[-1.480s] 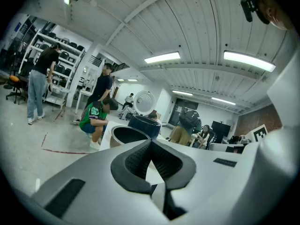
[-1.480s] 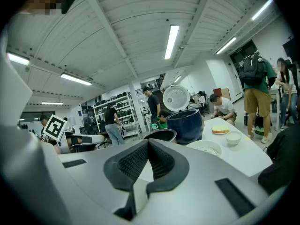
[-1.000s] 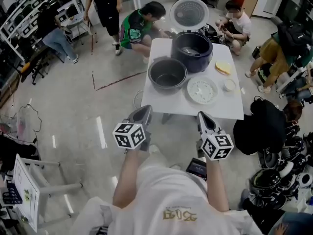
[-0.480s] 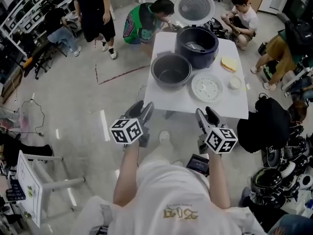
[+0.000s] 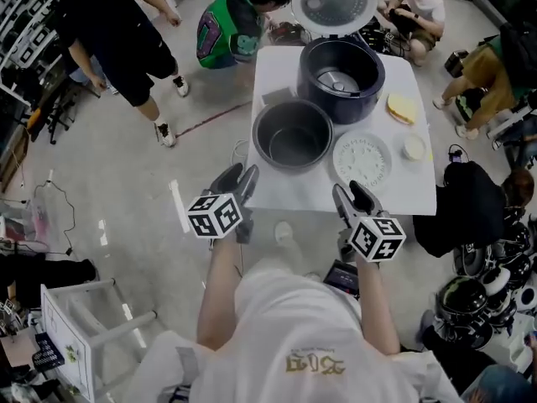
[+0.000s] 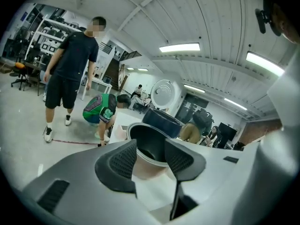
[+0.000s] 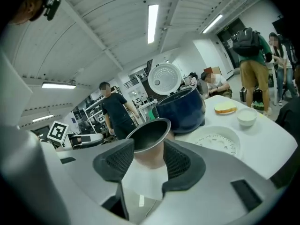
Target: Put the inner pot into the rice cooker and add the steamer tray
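looking at the left gripper [image 5: 237,175], how do its jaws stand?
— wide apart with nothing gripped; they have just sprung open and eased in a touch. in the left gripper view the inner pot [image 5: 293,134] shows in the gap, but beyond the pads, not touched.
and the right gripper [image 5: 350,189]?
— much the same: jaws just opened, spread wide, empty. the pot is framed between them too, out ahead of the pads.
where is the pot?
— upright on the white table [image 5: 403,193], outside the rice cooker [image 5: 340,74], at 1 o'clock from the left gripper and 11 o'clock from the right.
and the cooker?
— at 1 o'clock from the pot, just beside it, with its lid [image 5: 334,1] raised at 12 o'clock.
the steamer tray [image 5: 362,159]?
— flat on the table at 4 o'clock from the pot, near it. a small bowl [image 5: 414,147] lies at 3 o'clock from the tray.
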`<state>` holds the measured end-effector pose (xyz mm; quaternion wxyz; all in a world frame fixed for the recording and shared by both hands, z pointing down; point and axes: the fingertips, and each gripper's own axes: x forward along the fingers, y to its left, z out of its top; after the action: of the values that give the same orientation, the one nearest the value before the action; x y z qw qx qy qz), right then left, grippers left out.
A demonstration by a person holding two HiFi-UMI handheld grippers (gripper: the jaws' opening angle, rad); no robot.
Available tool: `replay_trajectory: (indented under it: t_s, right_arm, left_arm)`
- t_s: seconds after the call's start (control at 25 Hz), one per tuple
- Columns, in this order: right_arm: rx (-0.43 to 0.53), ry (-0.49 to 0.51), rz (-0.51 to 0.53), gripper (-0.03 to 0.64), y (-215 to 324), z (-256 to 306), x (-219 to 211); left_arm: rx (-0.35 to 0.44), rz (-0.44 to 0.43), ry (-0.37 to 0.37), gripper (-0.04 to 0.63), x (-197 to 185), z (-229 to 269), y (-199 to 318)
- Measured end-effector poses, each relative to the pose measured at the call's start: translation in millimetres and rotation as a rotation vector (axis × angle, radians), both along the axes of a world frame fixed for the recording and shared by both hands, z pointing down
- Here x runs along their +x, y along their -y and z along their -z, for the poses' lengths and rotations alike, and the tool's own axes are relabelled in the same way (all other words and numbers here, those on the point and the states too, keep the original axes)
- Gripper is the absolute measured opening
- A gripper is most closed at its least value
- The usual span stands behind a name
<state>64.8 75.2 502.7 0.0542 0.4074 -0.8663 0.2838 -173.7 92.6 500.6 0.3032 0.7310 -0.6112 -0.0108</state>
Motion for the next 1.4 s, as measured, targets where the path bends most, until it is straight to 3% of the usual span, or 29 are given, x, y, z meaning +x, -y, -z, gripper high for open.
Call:
replay_trajectory:
  t_s: [0.44,0.72,0.88,1.0,1.4]
  right_arm:
    - [-0.139,-0.035,-0.044,0.202,65,-39,-39]
    - [-0.201,-0.036,-0.066,0.185,86,-55,-46]
    - [-0.22,-0.059,-0.069,0.183,90,-62,-52]
    - [-0.211,-0.108,-0.057,0.178,95,-67,-55]
    - [-0.231,-0.096,-0.055,0.144,93,-73,-54]
  left_arm:
    - [-0.125,-0.108,-0.032,0.199,-36,-46,107]
    - [-0.181,-0.209,-0.064,0.198,-28,-65,149]
    - [-0.215,-0.241,-0.065,0.195,-28,-76,160]
    - [-0.215,-0.272,-0.066,0.11,-25,-78,165]
    - [-0.24,-0.319,-0.058,0.087,-16,-87,165]
